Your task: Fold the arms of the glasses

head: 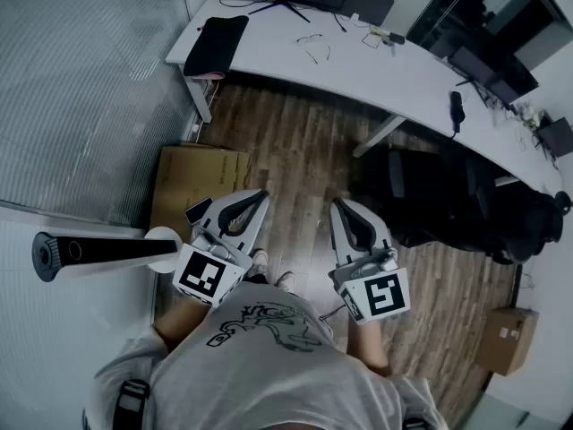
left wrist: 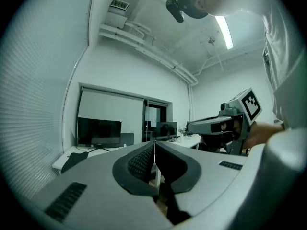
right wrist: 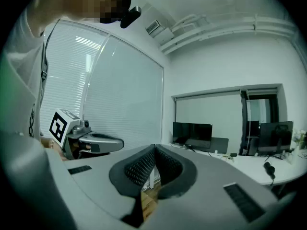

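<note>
The glasses [head: 313, 47] lie as a thin wire frame on the long white desk [head: 269, 56] at the far end of the room, well away from both grippers. I hold both grippers close to my body above the wooden floor. My left gripper [head: 260, 196] [left wrist: 154, 146] is shut with nothing between its dark pads. Beside it, my right gripper [head: 339, 207] [right wrist: 154, 150] is shut and empty too. Each gripper shows from the side in the other's view. Neither gripper view shows the glasses.
A black pad [head: 216, 43] lies on the desk's left end and a monitor [left wrist: 98, 132] stands behind it. A cardboard box [head: 199, 184] sits on the floor at left and a black office chair [head: 430, 195] at right. A blinds-covered glass wall [right wrist: 110, 99] runs along the left.
</note>
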